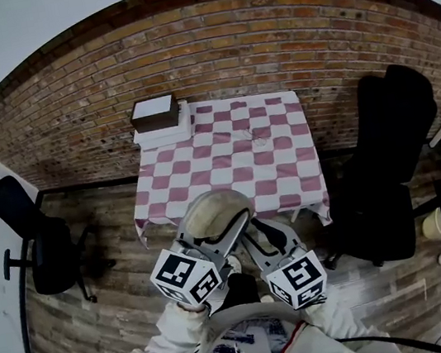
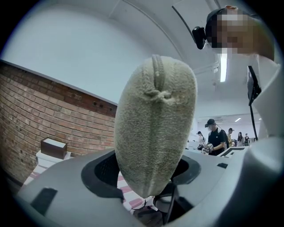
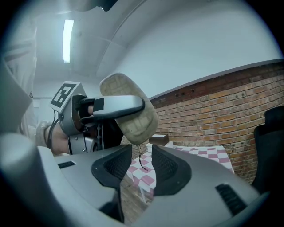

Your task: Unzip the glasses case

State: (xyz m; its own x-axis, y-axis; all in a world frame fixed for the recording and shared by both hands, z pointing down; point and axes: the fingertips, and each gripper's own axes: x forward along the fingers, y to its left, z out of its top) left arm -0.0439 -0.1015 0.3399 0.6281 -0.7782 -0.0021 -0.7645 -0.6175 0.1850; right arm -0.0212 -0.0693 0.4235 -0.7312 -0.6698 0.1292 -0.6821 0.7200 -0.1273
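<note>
Left gripper [image 2: 147, 177] clamps case [image 2: 155, 119]. Right gripper [image 3: 142, 170] jaws apart, pull cord [image 3: 140, 159] dangling between, ungripped. Next, likely: pinch cord, draw zip open

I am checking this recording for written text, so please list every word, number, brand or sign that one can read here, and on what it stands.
No text can be read in any view.
Marker cubes: black-and-white square patterns only, no letters.
Dark print on the person's white clothing: too blurred to read.
Brown box: no label visible.
</note>
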